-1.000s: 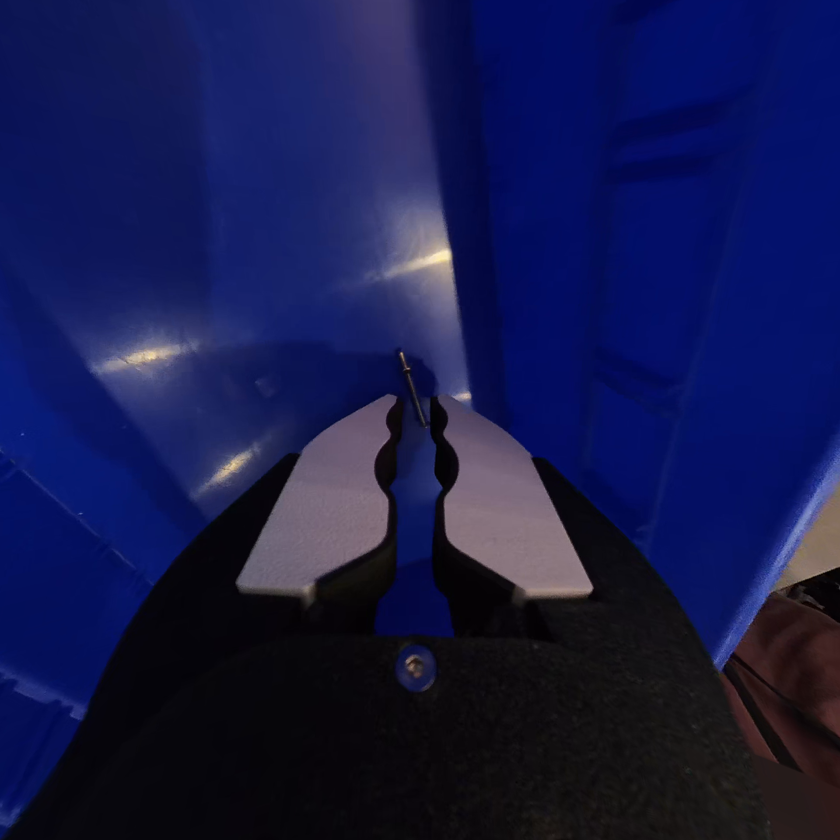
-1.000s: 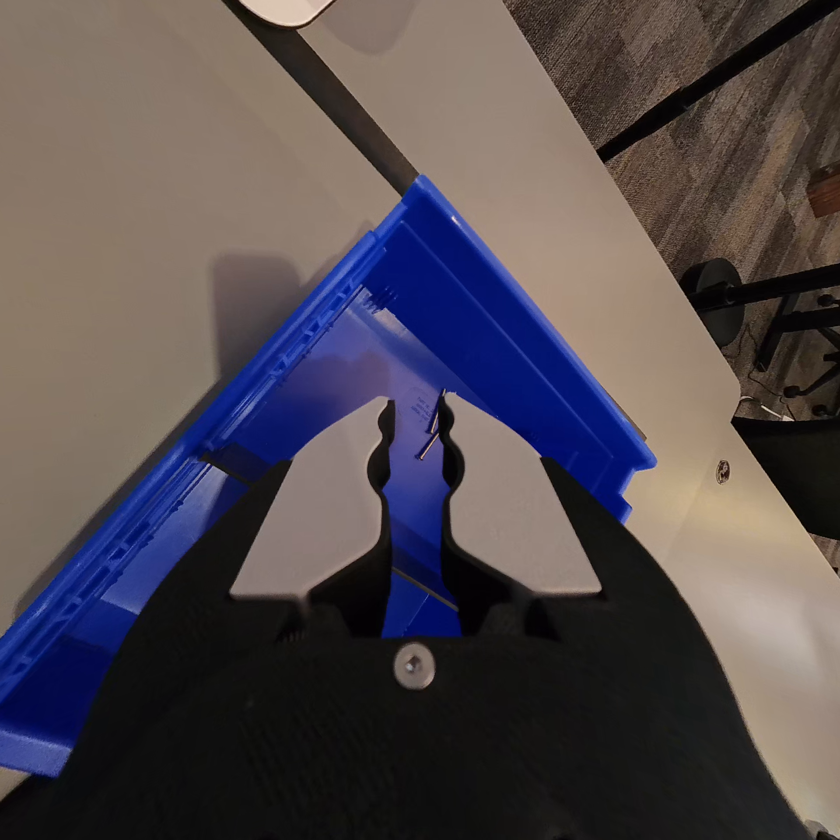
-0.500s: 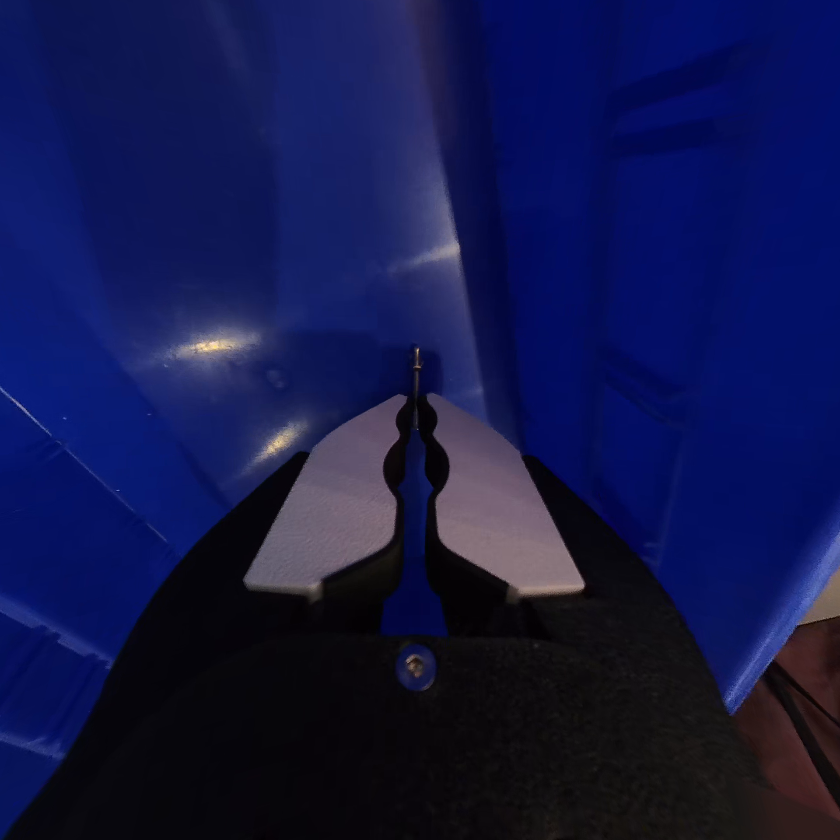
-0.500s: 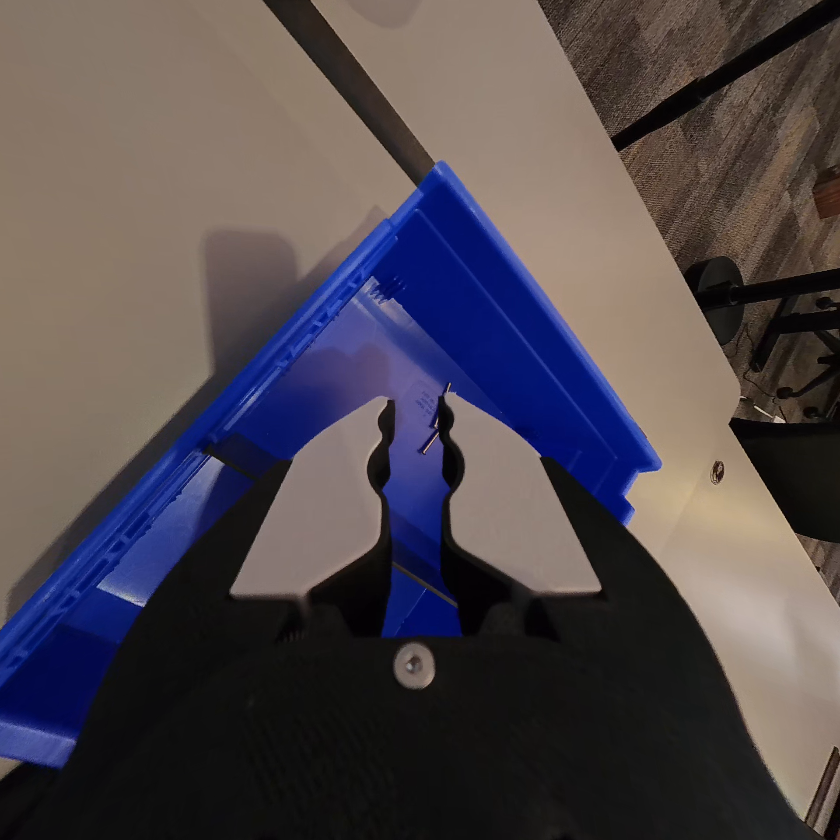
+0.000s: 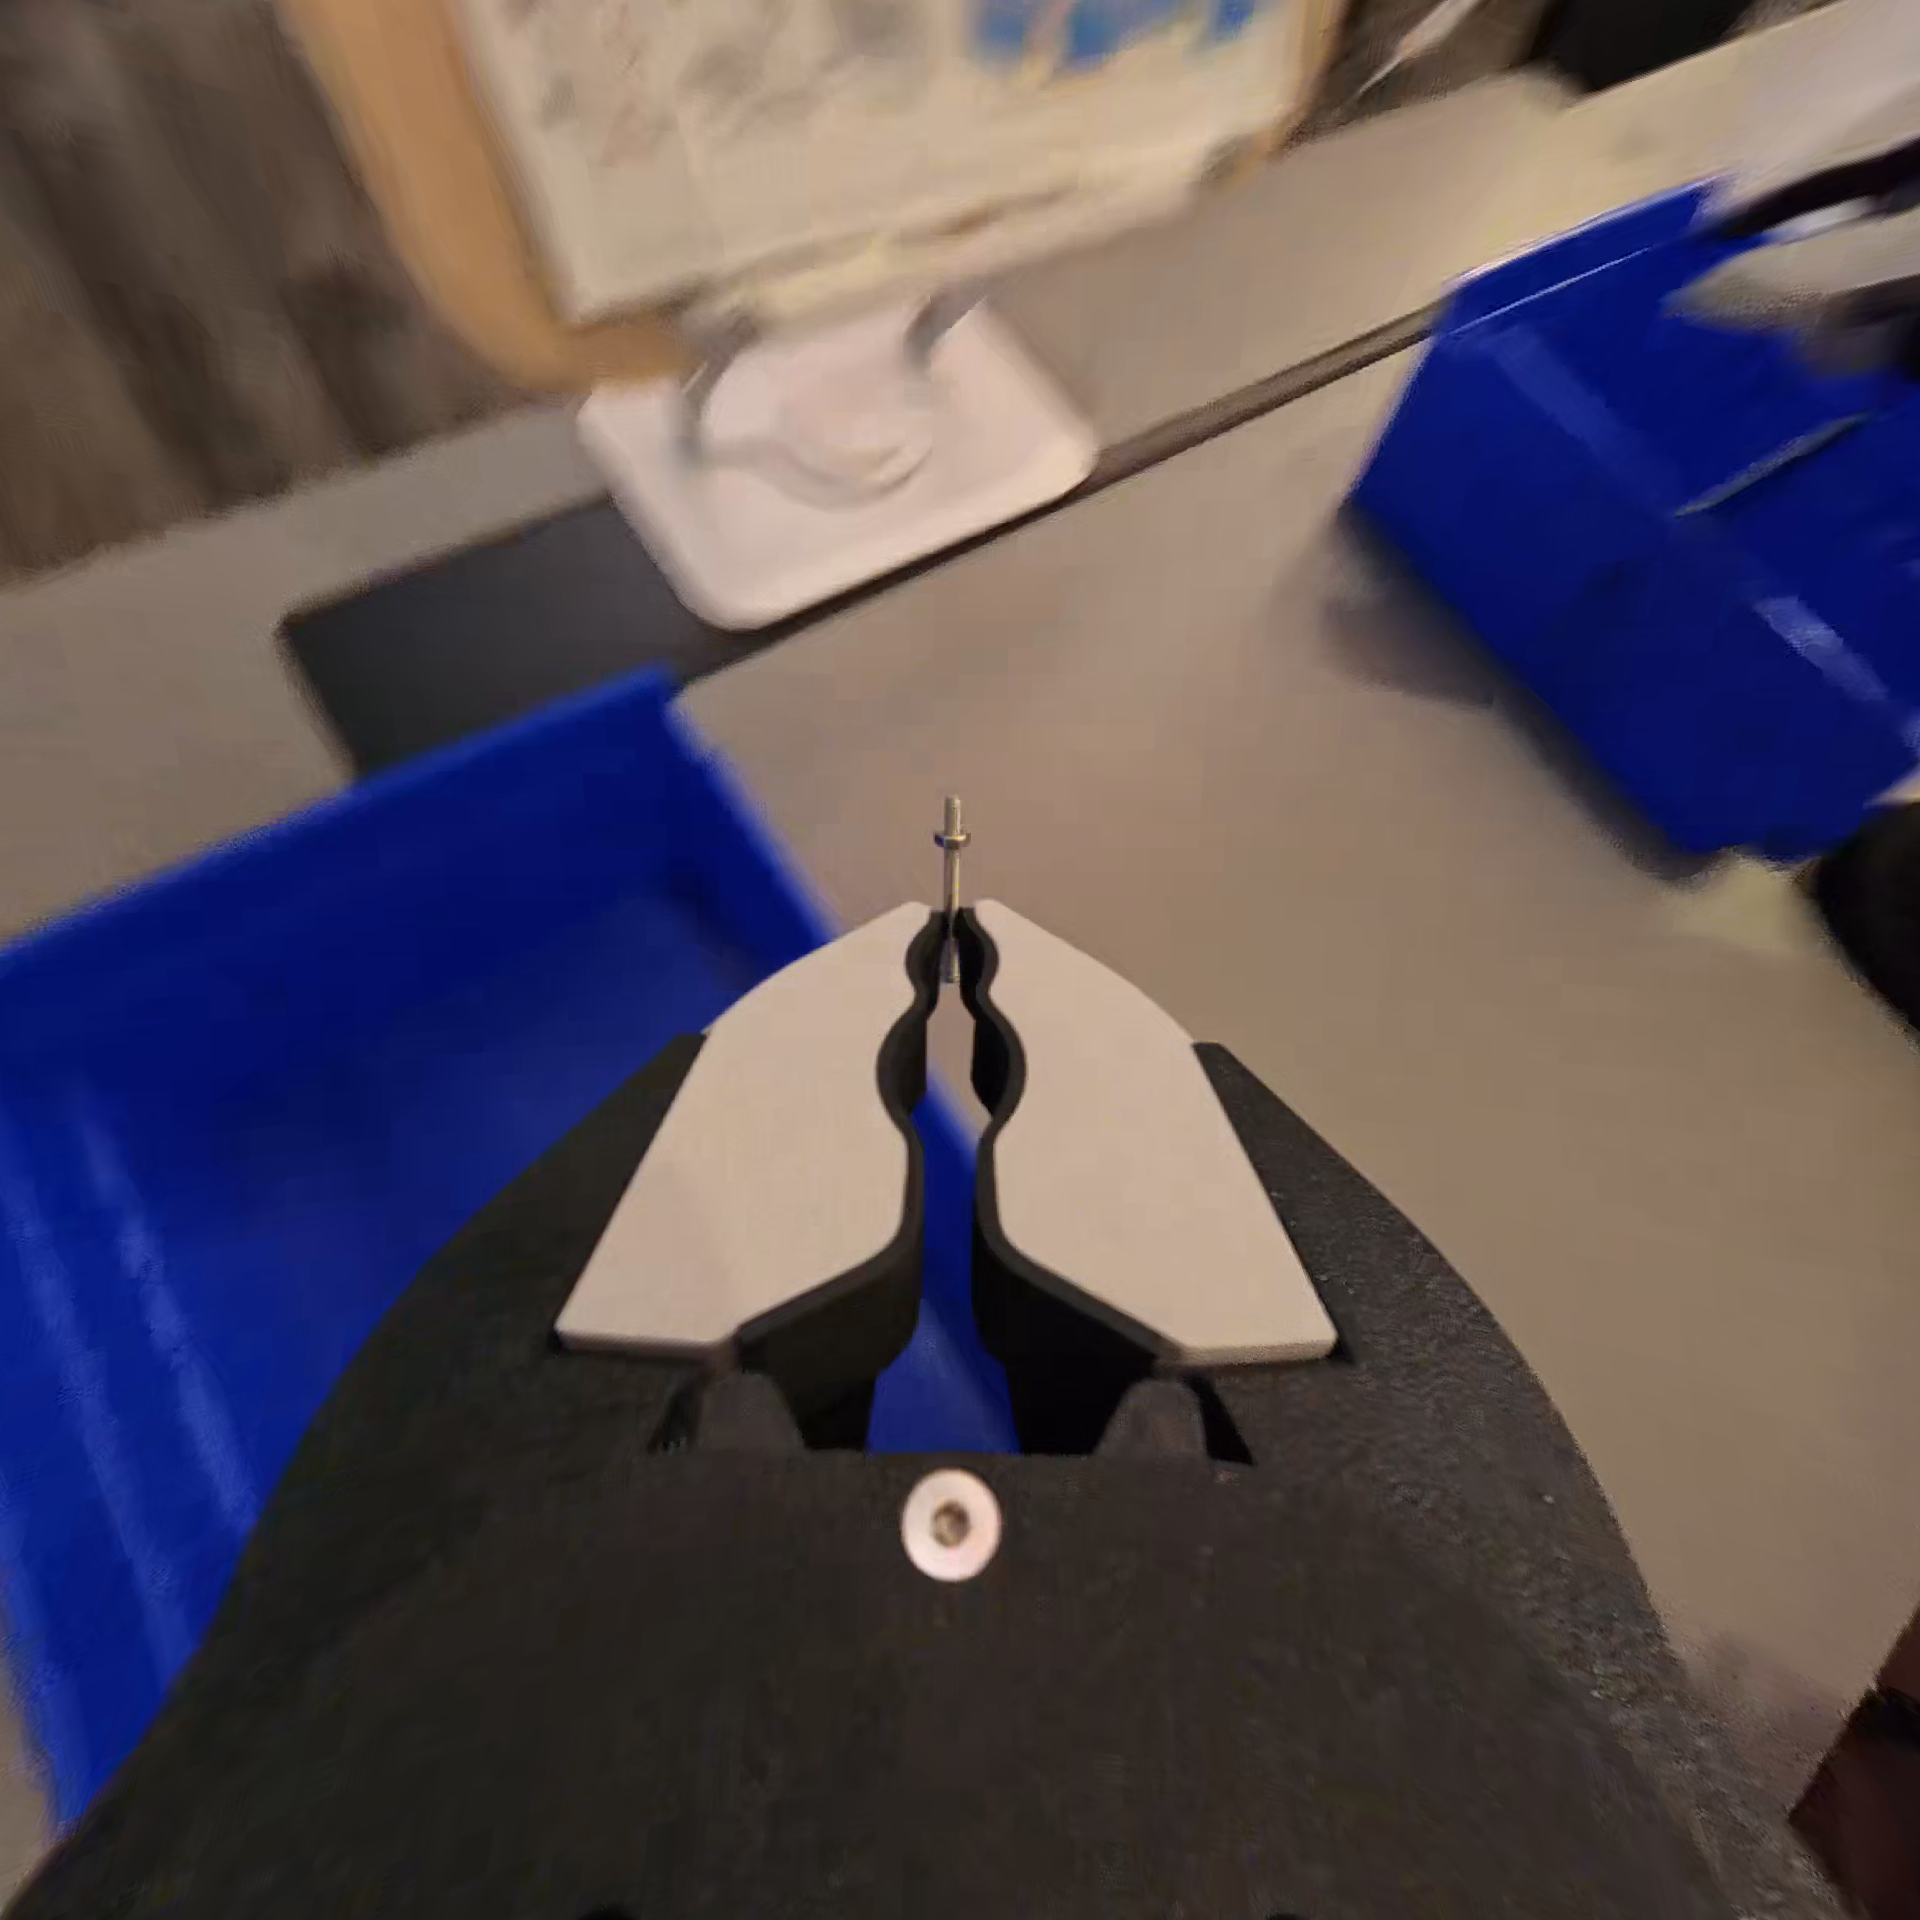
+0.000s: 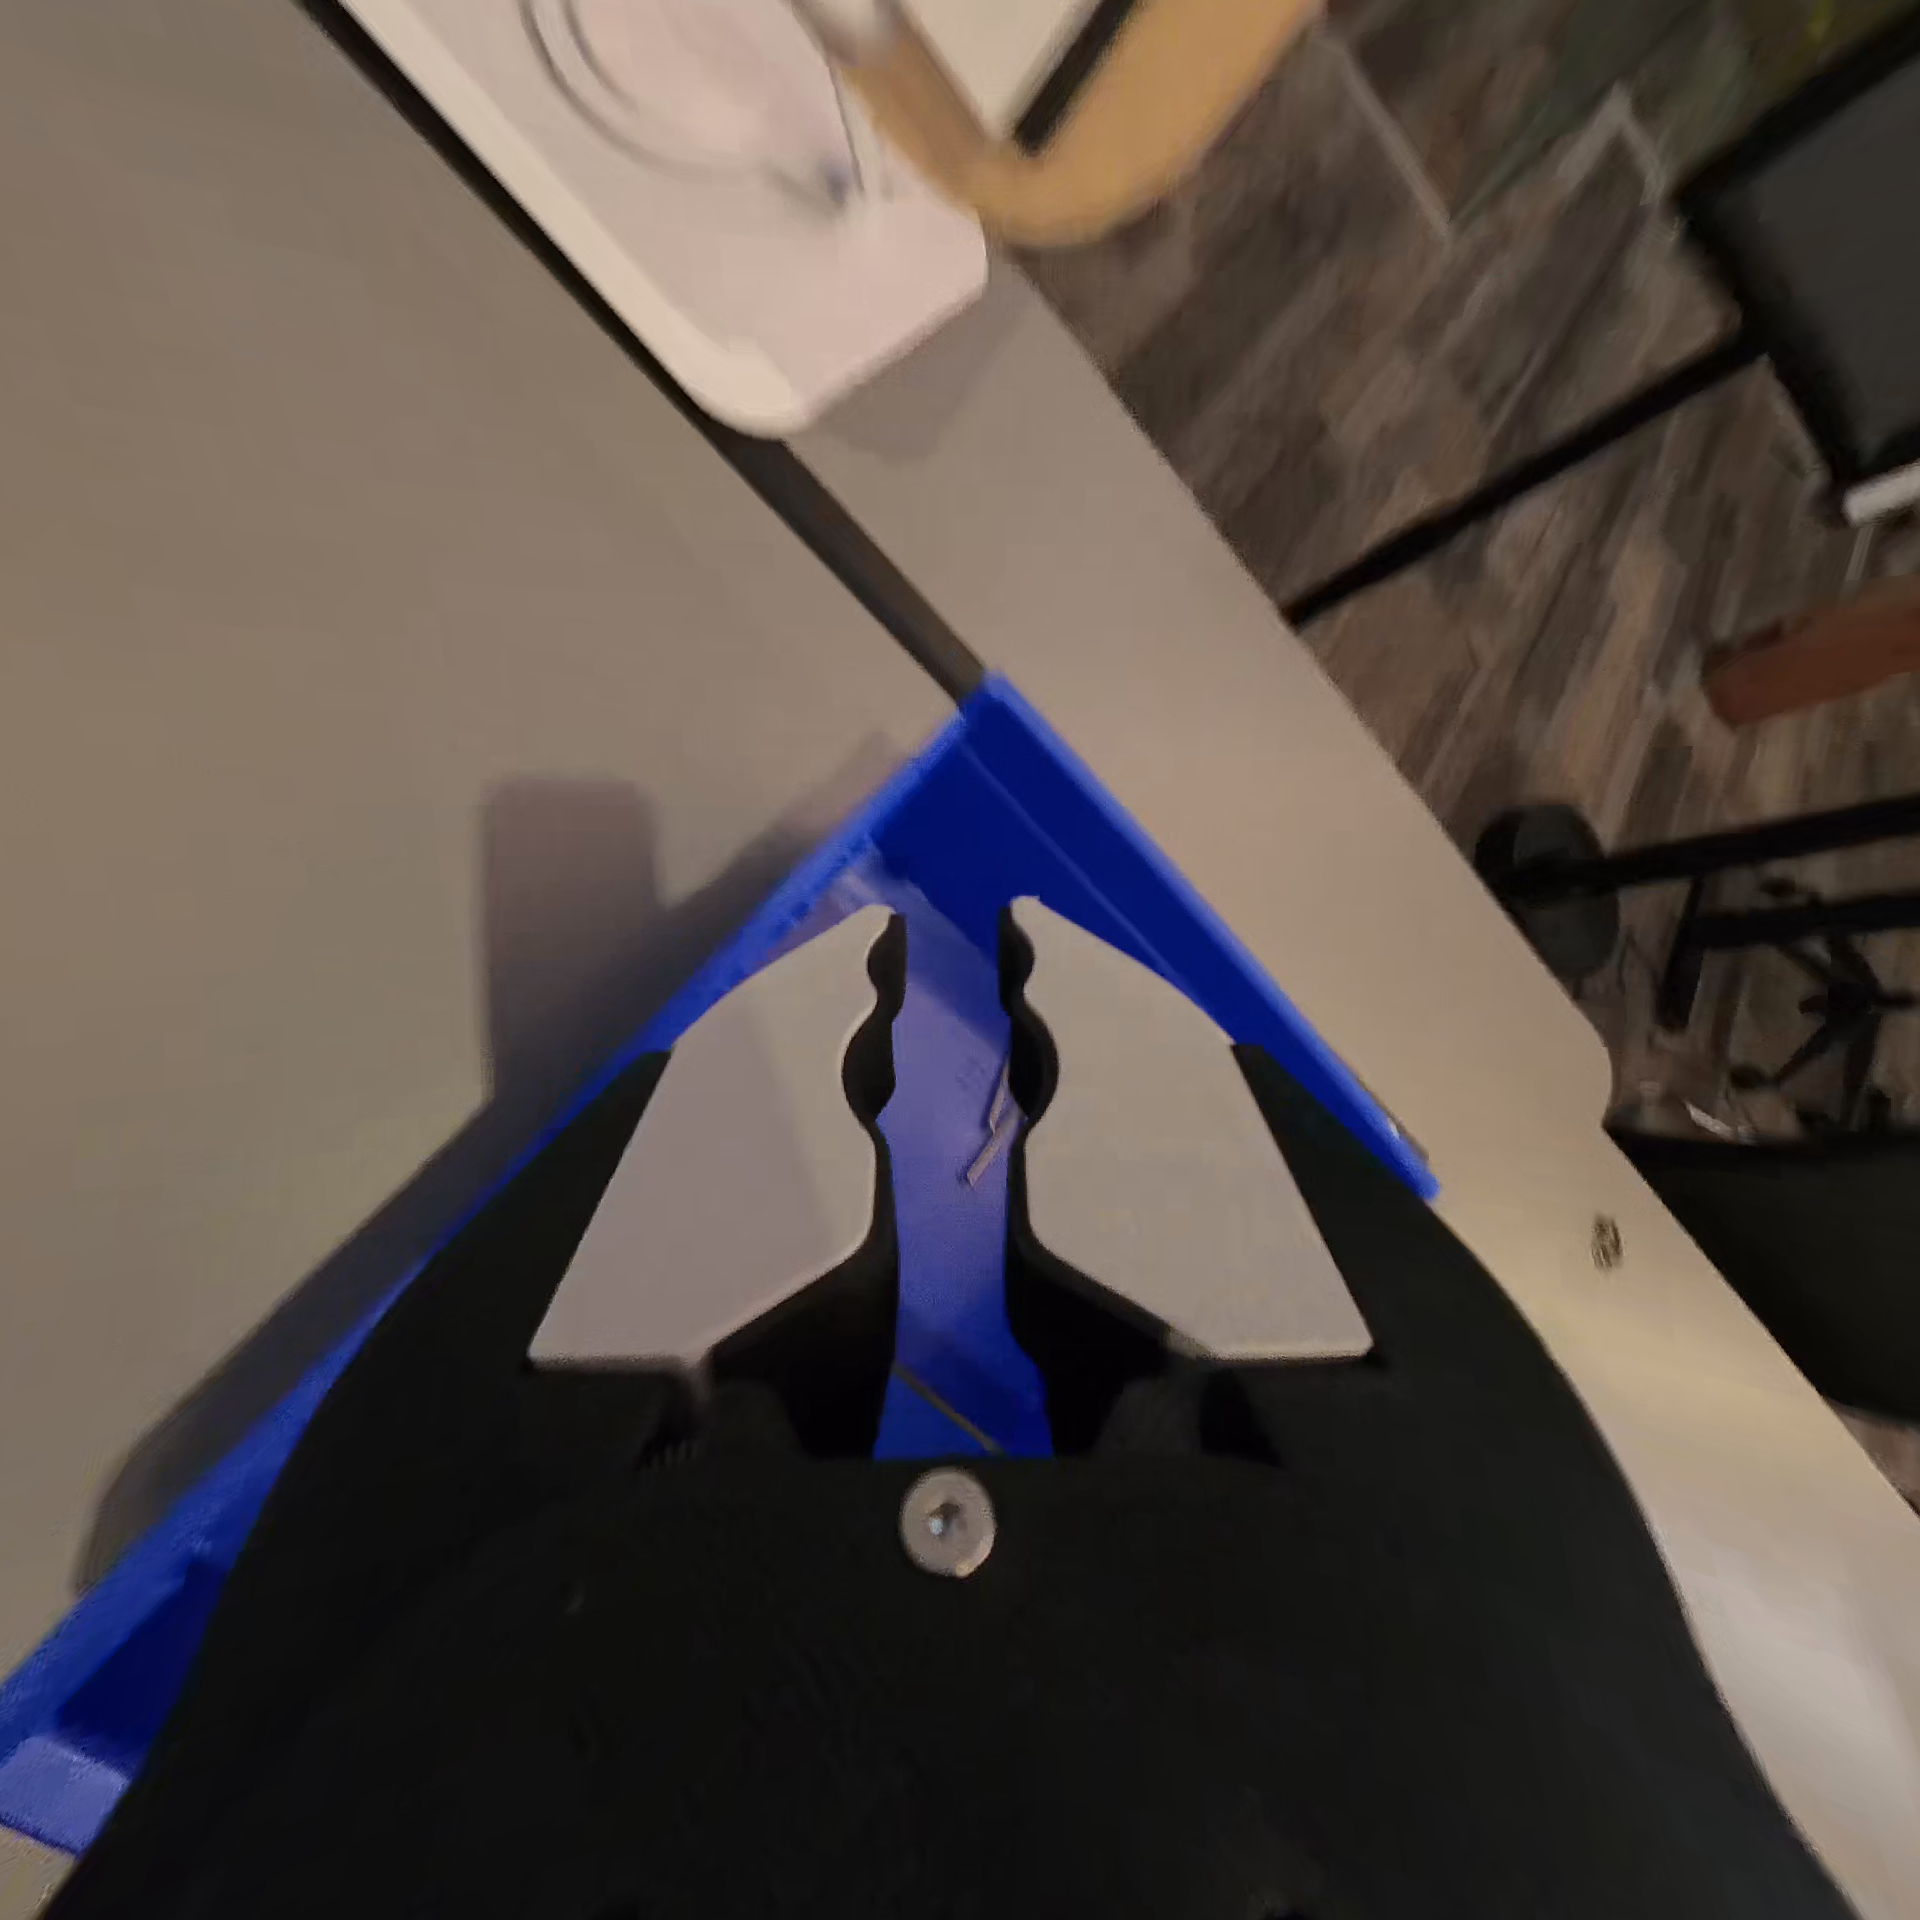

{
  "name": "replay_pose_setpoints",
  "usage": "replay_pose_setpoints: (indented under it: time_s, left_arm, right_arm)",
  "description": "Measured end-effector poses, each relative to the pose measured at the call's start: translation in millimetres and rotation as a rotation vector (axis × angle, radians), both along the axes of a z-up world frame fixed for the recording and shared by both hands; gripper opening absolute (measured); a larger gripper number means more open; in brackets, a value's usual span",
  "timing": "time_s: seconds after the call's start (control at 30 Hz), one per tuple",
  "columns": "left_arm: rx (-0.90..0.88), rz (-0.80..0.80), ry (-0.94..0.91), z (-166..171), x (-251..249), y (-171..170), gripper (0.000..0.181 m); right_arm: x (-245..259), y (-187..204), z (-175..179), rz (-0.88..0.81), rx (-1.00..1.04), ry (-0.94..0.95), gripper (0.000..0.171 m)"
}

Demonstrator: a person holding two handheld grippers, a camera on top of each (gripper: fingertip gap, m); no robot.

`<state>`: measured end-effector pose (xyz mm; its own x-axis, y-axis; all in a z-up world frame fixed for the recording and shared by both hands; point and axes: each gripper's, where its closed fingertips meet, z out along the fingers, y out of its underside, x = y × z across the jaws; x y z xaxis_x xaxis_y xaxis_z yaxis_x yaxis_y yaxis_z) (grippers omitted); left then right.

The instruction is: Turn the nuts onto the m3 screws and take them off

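Observation:
My left gripper [image 5: 950, 912] is shut on a thin m3 screw [image 5: 951, 871] that sticks straight out past the fingertips. A small nut [image 5: 952, 835] sits on the screw near its far end. The gripper is raised above a blue bin [image 5: 312, 935] at the lower left. My right gripper [image 6: 954, 910] is open and empty above another blue bin [image 6: 1091, 883]. Loose screws [image 6: 992, 1132] lie on that bin's floor between the fingers. That bin and the right gripper [image 5: 1829, 249] show blurred at the far right of the left wrist view.
A white stand base [image 5: 831, 457] sits at the back of the grey table [image 5: 1247, 727], with a board on it. It also shows in the right wrist view [image 6: 748, 208]. The table edge [image 6: 1455, 935] runs to the right, with floor and chair legs beyond.
My left gripper closed on the screw inside the bin, then lifted it out above the bin. My right gripper moved a little over its bin and stays open.

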<state>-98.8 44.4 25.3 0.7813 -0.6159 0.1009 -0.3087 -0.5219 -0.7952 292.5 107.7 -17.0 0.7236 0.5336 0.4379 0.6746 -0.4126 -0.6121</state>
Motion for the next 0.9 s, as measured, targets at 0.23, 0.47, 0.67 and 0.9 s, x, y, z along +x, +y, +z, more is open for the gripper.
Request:
replay_pose_setpoints:
  time_s: [0.23,0.47,0.67,0.9]
  left_arm:
    - [0.136,-0.544,-0.377,49,137,-77,0.002]
    - [0.173,-0.666,-0.434,57,166,-107,0.002]
    - [0.171,-0.689,-0.425,55,172,-113,0.002]
    - [0.180,-0.697,-0.410,56,172,-116,0.002]
  right_arm:
    - [-161,-86,75,0.642,0.043,0.610,0.022]
    - [-216,-162,124,0.966,-0.067,1.025,0.020]
    - [-224,-175,125,1.018,-0.134,1.094,0.014]
    - [-226,-173,121,1.005,-0.179,1.112,0.013]
